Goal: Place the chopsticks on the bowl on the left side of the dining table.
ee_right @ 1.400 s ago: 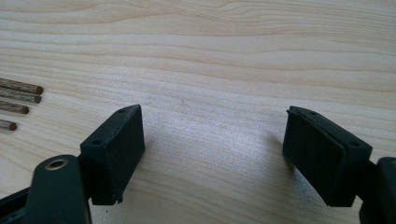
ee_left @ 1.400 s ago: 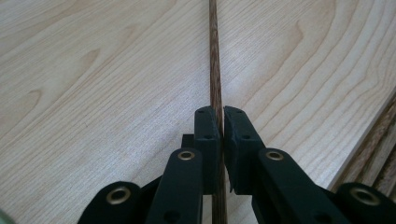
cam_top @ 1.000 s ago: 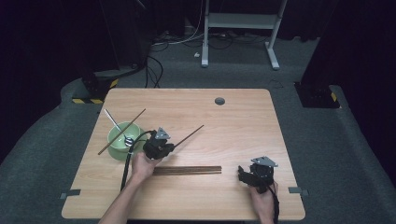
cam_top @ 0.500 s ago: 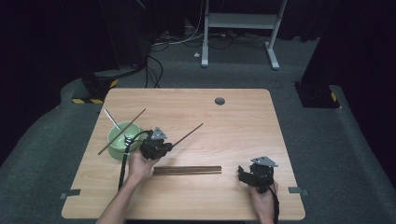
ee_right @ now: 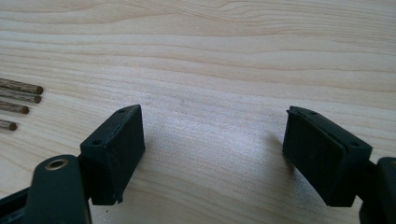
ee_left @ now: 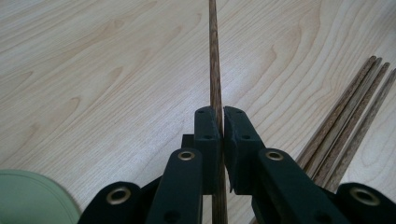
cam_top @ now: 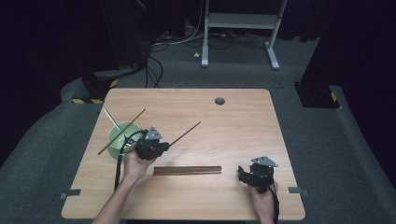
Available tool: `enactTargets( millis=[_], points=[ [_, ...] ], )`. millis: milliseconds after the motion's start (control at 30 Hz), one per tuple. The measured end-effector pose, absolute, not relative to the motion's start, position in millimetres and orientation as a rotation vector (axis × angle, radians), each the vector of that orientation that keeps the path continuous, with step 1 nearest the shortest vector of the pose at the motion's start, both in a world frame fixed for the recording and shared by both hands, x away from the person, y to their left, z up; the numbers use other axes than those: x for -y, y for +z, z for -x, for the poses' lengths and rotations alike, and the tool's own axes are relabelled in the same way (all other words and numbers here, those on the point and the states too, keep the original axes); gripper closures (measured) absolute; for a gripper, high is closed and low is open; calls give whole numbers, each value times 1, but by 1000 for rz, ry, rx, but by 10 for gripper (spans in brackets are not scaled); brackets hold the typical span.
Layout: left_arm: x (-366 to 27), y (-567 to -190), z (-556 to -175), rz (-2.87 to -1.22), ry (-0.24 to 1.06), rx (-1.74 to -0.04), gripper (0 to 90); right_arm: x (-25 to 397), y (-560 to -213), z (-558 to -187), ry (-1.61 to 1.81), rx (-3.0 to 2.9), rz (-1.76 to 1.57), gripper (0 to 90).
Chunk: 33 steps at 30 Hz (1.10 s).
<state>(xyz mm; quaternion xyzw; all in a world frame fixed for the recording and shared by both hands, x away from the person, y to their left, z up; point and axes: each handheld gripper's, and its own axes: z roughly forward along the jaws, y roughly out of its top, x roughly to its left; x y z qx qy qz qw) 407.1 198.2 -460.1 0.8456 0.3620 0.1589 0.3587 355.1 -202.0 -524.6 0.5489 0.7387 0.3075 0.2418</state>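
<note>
Right hand-held gripper (ee_right: 212, 144) gapes over bare table (ee_right: 224, 60) (chopstick ends (ee_right: 18, 100) leftward).

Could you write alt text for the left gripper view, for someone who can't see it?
The left gripper has its two black jaws shut on a brown chopstick above a pale wooden table. More chopsticks lie at right; a green bowl's rim shows bottom left.

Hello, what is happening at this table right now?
A person works with tongs in each hand. The left tongs are shut on one chopstick, beside a green bowl that has another chopstick and a metal utensil in it. Several chopsticks lie bundled on the table. The right tongs rest open, holding nothing.
</note>
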Motion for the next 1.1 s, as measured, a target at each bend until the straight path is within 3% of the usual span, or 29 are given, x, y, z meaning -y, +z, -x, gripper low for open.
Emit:
enactTargets(
  millis=[1100],
  points=[
    [-237,-432,-391,-2123,439,-959,840,202,-525,-355,841,-2020,-1500,203]
  ],
)
